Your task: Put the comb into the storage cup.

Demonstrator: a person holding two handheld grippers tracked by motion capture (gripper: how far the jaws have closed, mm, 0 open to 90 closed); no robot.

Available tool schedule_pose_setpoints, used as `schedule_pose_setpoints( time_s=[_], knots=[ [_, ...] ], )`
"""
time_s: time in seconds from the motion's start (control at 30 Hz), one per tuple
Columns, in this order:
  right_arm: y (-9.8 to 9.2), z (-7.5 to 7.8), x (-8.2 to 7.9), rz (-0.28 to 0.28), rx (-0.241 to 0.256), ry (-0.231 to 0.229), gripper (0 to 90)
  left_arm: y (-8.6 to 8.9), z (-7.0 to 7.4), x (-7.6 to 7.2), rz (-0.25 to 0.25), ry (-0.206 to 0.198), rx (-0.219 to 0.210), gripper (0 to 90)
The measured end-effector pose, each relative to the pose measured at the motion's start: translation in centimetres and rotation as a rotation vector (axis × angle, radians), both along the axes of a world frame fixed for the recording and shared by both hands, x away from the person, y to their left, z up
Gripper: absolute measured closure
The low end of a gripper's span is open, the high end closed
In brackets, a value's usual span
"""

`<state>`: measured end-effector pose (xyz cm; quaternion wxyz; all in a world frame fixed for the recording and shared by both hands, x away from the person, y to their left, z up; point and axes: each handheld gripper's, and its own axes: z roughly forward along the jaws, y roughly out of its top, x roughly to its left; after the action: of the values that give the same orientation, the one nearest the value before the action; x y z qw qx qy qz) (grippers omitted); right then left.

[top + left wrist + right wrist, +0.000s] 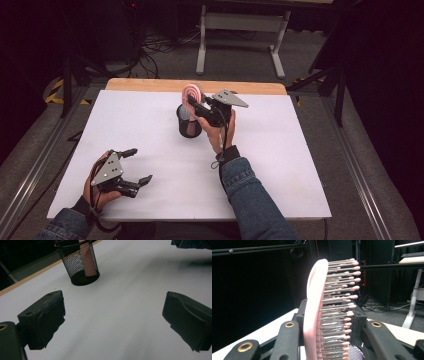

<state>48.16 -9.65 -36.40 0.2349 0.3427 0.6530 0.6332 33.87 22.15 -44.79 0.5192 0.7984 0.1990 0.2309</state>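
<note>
My right gripper (pixel 194 104) is clamped on the pink hairbrush (pixel 317 312), its handle down inside the black mesh cup (pixel 188 122) just below my jaws. My left gripper (pixel 134 166) rests wide open, well apart, on the white table (pixel 280 165); dark room beyond.

I work at a white rectangular table top (pixel 280 165) with a light wooden edge (pixel 150 84) along its far side. Under and around it I see a grey carpet floor (pixel 240 67). Behind the table stands a white metal frame of another desk (pixel 240 22), and a bundle of black cables (pixel 155 47) lies on the floor near it. Yellow and black striped tape (pixel 55 92) marks the floor at my left. The room behind is very dark.
</note>
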Motion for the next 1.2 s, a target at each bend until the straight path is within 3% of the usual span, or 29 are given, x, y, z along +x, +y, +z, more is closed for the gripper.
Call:
schedule_pose_setpoints(
  time_s=[0.37,0.4,0.43,0.47,0.8,1.2],
  knots=[
    [-0.2,-0.1,0.2,-0.002,0.022,0.018,62.3,0.0,0.0,0.0,-0.001,0.001,0.003,5.6],
    [-0.3,-0.2,0.3,-0.005,0.001,0.012,62.2,0.0,0.0,0.0,-0.002,0.001,0.003,5.6],
    [-0.3,-0.2,0.3,-0.013,0.015,0.032,62.2,0.0,0.0,0.0,-0.002,0.001,0.006,5.6],
    [-0.6,-0.3,0.5,-0.013,-0.023,0.016,62.1,0.0,0.0,0.0,-0.002,0.000,0.007,5.6],
    [-1.7,-1.4,1.1,-0.069,-0.027,0.049,61.7,-0.1,0.0,0.0,0.003,0.002,0.006,5.6],
    [-1.9,-2.2,1.1,-0.075,-0.039,0.060,58.3,-0.1,-0.1,0.0,0.005,0.003,0.007,5.6]
  ],
)
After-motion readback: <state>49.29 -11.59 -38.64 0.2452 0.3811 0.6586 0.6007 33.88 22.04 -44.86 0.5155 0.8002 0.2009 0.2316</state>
